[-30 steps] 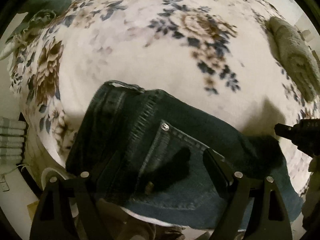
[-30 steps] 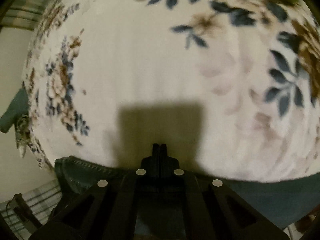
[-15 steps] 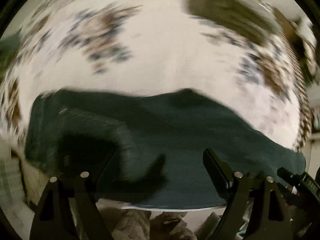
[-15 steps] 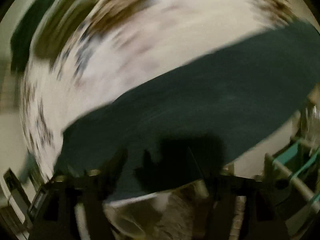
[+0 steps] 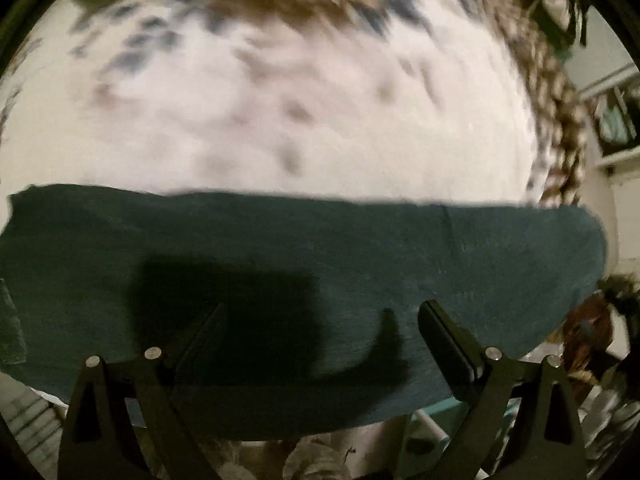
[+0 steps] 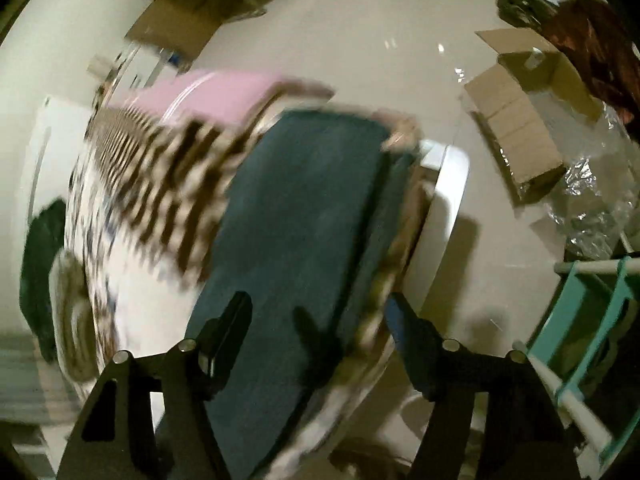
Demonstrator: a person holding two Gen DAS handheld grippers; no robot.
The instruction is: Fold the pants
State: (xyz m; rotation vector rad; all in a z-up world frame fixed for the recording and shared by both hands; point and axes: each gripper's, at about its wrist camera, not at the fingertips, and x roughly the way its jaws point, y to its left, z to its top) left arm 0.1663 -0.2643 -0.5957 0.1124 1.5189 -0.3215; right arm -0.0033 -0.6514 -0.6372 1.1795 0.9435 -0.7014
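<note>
Dark blue jeans point(image 5: 304, 248) lie flat as a long band along the near edge of the floral bedspread point(image 5: 280, 120). My left gripper point(image 5: 320, 328) is open and empty, just above the denim. In the right wrist view the pant leg point(image 6: 296, 240) runs away along the bed edge toward its far hem. My right gripper point(image 6: 320, 320) is open and empty over the leg and the bed edge. Both views are motion-blurred.
A white bed frame point(image 6: 448, 200) borders the floor. Cardboard boxes point(image 6: 516, 120) and crumpled plastic point(image 6: 592, 200) lie on the floor to the right. A teal and white rack point(image 6: 592, 304) stands close at the right. A pink item point(image 6: 216, 92) sits at the bed's far end.
My right gripper was shut and has opened. Both grippers have swung right along the jeans, from the waistband and pocket toward the leg. The right view now faces the bed edge and floor.
</note>
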